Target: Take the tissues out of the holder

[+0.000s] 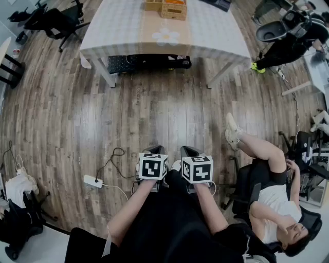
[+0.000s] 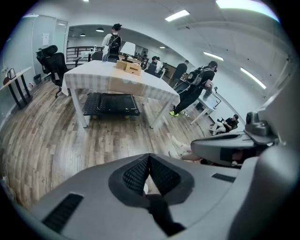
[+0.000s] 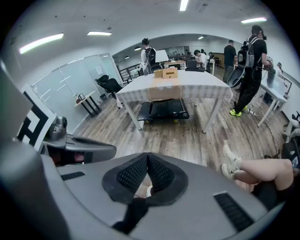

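Note:
The wooden tissue holder (image 1: 167, 7) stands at the far end of a table with a pale checked cloth (image 1: 164, 31), well ahead of me across the floor. It also shows small in the left gripper view as the wooden holder (image 2: 129, 67) and in the right gripper view as the holder (image 3: 166, 73). I cannot make out tissues in it from here. My left gripper (image 1: 156, 150) and right gripper (image 1: 189, 150) rest side by side above my lap, pointing at the table. Both are shut with nothing between the pads, as the left gripper (image 2: 149, 158) and right gripper (image 3: 148, 156) show.
A black wheeled cart (image 1: 149, 62) sits under the table. A white power strip (image 1: 93, 181) and cables lie on the wood floor to my left. A person (image 1: 267, 195) sits in a chair close on my right, legs stretched out. Office chairs (image 1: 56, 20) stand far left.

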`<move>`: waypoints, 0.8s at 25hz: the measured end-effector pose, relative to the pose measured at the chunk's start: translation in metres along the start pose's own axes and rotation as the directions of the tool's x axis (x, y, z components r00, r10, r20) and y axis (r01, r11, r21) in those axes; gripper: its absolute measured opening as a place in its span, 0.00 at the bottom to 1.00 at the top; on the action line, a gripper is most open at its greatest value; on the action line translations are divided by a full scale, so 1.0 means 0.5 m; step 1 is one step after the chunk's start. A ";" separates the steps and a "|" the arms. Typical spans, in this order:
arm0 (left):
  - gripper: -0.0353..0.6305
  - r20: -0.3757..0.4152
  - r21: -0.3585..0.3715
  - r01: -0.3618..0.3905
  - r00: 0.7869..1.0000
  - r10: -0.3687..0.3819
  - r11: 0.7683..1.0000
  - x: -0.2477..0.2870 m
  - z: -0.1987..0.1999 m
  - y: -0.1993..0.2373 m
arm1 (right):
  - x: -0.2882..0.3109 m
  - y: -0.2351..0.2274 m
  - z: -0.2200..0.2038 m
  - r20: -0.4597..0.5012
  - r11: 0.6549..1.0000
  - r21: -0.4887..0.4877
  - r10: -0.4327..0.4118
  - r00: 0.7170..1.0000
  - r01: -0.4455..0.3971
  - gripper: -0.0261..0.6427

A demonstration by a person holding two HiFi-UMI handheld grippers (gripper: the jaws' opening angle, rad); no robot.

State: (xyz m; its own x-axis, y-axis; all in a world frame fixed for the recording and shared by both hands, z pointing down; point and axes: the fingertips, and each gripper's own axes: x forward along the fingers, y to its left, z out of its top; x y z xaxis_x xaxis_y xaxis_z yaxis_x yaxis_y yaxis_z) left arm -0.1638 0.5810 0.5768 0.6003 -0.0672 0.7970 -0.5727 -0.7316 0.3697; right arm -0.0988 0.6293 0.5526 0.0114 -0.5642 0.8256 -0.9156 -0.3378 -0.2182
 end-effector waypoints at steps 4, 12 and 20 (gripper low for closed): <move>0.05 0.014 0.016 -0.001 1.000 0.001 1.000 -0.021 0.004 -0.010 | -0.025 0.012 -0.015 0.001 1.000 -0.006 -0.010 1.000 0.010 0.06; 0.05 0.039 0.042 -0.020 0.999 0.018 0.999 -0.039 0.009 -0.053 | -0.052 -0.007 -0.013 0.033 1.000 -0.018 0.003 0.999 -0.002 0.06; 0.05 0.050 0.053 -0.032 0.998 0.030 0.998 -0.021 0.013 -0.137 | -0.094 -0.065 -0.009 0.099 0.998 -0.016 0.056 0.994 -0.055 0.06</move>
State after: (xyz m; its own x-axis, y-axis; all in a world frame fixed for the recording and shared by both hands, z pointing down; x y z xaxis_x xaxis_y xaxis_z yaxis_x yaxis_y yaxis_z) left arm -0.1272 0.6275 0.5403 0.6099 -0.1225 0.7829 -0.5613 -0.7641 0.3178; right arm -0.0713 0.6704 0.5234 -0.0004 -0.6537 0.7567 -0.9212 -0.2942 -0.2547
